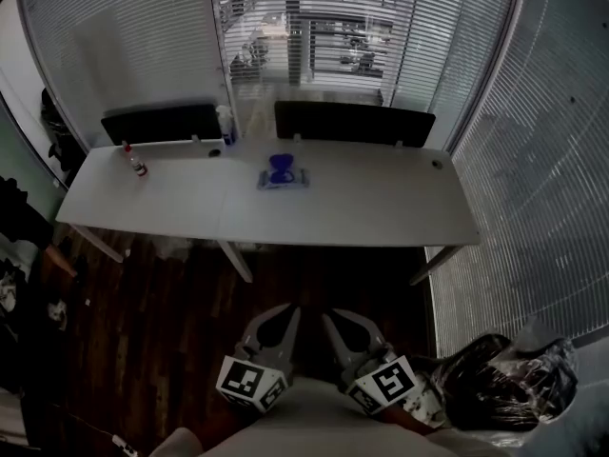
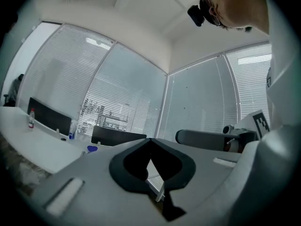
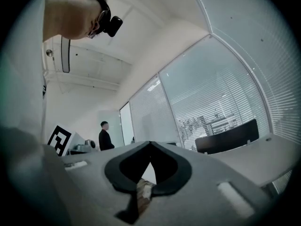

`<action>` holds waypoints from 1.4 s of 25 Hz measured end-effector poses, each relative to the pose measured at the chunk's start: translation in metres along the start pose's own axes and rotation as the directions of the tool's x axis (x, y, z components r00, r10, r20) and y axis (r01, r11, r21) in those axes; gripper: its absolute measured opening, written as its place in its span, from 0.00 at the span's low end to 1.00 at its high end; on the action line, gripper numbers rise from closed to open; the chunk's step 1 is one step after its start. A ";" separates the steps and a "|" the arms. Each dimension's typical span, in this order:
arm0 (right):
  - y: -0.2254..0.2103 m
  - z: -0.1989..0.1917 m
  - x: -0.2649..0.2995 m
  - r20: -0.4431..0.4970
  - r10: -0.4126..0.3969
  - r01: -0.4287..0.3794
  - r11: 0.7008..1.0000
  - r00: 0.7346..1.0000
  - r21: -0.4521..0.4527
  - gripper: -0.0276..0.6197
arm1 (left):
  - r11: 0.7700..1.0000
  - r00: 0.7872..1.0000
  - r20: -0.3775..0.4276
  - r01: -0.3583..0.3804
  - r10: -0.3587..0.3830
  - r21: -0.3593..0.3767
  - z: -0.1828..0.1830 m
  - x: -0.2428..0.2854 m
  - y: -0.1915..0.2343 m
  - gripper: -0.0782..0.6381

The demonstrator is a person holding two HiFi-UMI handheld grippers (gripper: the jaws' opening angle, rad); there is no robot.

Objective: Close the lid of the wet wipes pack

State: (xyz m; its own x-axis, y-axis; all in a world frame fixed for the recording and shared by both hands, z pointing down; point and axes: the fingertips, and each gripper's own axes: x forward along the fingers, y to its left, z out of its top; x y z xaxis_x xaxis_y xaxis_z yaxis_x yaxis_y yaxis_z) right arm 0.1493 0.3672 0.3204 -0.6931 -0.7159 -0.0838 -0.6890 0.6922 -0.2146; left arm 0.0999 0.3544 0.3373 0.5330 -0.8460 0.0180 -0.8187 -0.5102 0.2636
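Both claws are closed and empty. The left gripper (image 1: 287, 312) and the right gripper (image 1: 329, 318) have their jaw tips meeting with nothing between them. They hang side by side over the floor, on the near side of the table (image 1: 381, 212) and well short of its edge.

The wipes pack (image 1: 283, 175) lies flat about mid-table, closer to the far edge than the near one. Its blue lid looks raised, but it is too small from here for me to be sure.

My main worry is the pack itself. It looks light and nothing pins it to the table, so a one-sided push on the lid could skid it toward the far edge instead of folding the lid down. I would steady it with one claw while the other presses.

The second risk is pressing off-centre or too near the hinge. The lid could then fold without catching and spring back up.

The third is the reach across the near half of the table. Neither gripper view shows the pack clearly, so I could misjudge depth and hit the tabletop or the pack's body.

The bottle (image 1: 136, 162) at the table's left end is well apart from the pack, so it is not a concern.
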 end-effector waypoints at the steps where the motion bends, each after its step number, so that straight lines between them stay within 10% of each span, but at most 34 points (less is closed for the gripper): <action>1: -0.002 -0.002 0.002 -0.004 0.001 -0.001 1.000 1.000 0.002 0.04 | 1.000 1.000 -0.005 -0.006 0.006 -0.004 -0.001 0.001 0.003 0.11; 35: -0.140 0.005 0.363 -0.047 -0.025 0.021 0.998 0.999 -0.065 0.04 | 1.000 1.000 0.007 0.007 -0.007 -0.010 0.092 0.209 0.310 0.11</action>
State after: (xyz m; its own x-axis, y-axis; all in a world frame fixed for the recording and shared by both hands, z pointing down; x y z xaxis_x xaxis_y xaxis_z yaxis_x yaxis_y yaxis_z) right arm -0.0048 0.0095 0.3149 -0.6852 -0.7276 -0.0325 -0.7161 0.6811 -0.1527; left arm -0.0619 0.0049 0.3344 0.5374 -0.8433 0.0094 -0.8127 -0.5148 0.2730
